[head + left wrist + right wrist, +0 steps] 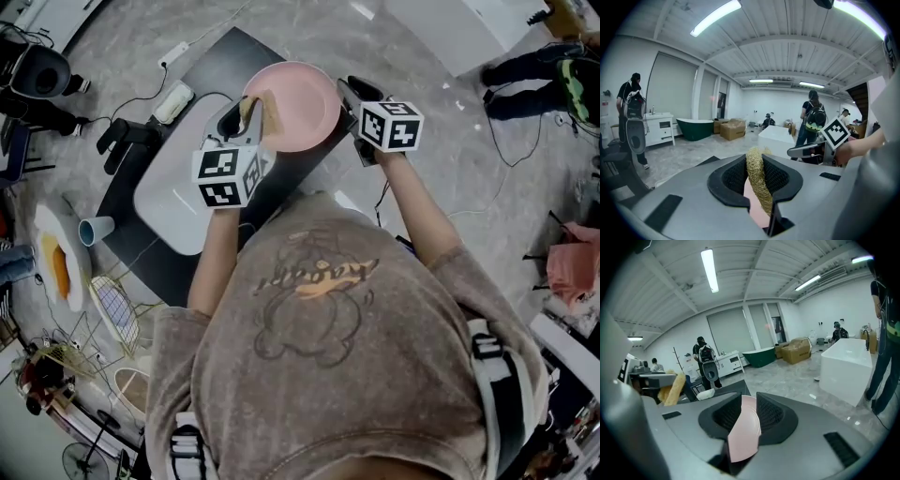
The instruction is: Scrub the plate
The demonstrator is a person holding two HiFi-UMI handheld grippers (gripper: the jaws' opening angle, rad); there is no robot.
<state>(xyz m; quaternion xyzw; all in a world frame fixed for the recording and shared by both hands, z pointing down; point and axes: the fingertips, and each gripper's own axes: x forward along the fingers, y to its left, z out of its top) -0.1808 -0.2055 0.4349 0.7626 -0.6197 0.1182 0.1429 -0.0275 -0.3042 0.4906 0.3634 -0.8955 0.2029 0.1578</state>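
Observation:
A pink plate (302, 101) is held up over the black table (217, 64), tilted toward me. My right gripper (347, 94) is shut on its right rim; in the right gripper view the plate (743, 437) stands edge-on between the dark pads (769, 414). My left gripper (246, 112) is shut on a tan loofah scrubber (259, 114), which lies against the plate's left part. In the left gripper view the scrubber (757, 180) is pinched upright between the jaws, with a patch of the pink plate (756, 213) just behind it. The right gripper's marker cube (835, 132) shows at the right there.
A pale grey tray (176, 199) lies on the table below the left gripper. A white bottle (173, 101) and a black stand (127, 139) sit at the table's left edge. A blue cup (97, 229) and a dish (56, 258) rest on the floor. Several people and a white tub (846, 365) stand around.

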